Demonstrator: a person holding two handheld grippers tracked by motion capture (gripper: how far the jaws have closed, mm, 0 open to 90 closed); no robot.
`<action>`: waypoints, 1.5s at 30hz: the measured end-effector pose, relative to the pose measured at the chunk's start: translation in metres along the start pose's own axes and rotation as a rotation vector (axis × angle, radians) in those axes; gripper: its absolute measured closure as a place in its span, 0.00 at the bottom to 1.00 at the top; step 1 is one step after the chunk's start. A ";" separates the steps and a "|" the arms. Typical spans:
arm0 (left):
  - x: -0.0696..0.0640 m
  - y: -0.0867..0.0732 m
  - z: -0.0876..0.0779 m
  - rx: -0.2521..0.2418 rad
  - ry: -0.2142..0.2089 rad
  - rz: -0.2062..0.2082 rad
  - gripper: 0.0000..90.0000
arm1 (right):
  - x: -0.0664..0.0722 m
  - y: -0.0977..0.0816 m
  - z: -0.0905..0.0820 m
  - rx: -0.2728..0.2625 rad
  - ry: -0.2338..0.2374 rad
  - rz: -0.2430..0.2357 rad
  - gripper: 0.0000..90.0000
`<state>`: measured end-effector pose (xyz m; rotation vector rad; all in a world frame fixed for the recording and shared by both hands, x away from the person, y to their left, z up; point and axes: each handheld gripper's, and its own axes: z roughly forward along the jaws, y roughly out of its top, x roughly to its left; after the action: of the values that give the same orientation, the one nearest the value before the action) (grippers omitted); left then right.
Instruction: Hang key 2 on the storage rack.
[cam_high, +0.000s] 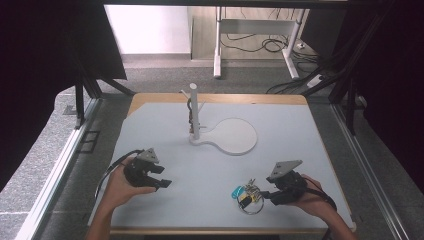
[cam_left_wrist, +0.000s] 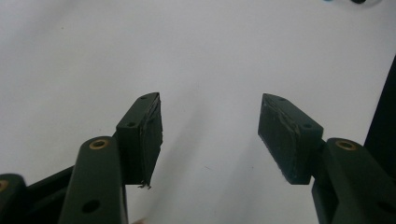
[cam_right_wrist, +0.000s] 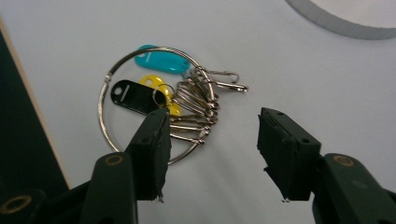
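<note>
The key ring (cam_right_wrist: 156, 100) lies flat on the table (cam_high: 300, 130) near its front edge, right of the middle, carrying teal, yellow and black tags and a fan of smaller rings and clips. The right gripper (cam_right_wrist: 212, 154) hangs just over it, jaws wide apart and holding nothing; one jaw sits above the near arc of the ring, the other over bare table beside the bunch.

The main risk is a bad bite. The ring is thin wire lying flat, so jaws closing from here could skate over it, or pinch only a small clip and leave the rest dangling and swinging. A push instead of a pinch could slide the bunch toward the front edge, which is close.

The left gripper (cam_high: 150, 175), near the front-left of the table, is also wide open and empty, so it offers no steadying.

The stand (cam_high: 195, 117) at the middle back seems to carry something dark already, though I cannot make it out; its pegs look short, so a swinging ring could miss.
</note>
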<state>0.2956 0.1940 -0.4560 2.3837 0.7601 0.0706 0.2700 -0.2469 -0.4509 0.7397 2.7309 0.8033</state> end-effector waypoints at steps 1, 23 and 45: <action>-0.001 -0.001 0.001 -0.006 -0.004 0.002 0.45 | 0.001 0.002 0.000 0.005 0.006 0.001 0.51; -0.005 -0.010 -0.005 -0.056 0.038 -0.021 0.44 | 0.050 0.036 0.037 0.152 0.117 0.011 0.67; -0.003 -0.016 -0.011 -0.082 0.060 -0.049 0.44 | 0.057 0.048 0.062 0.225 0.132 0.032 0.76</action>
<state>0.2820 0.2086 -0.4564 2.2930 0.8280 0.1502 0.2609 -0.1543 -0.4783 0.8015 2.9701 0.5760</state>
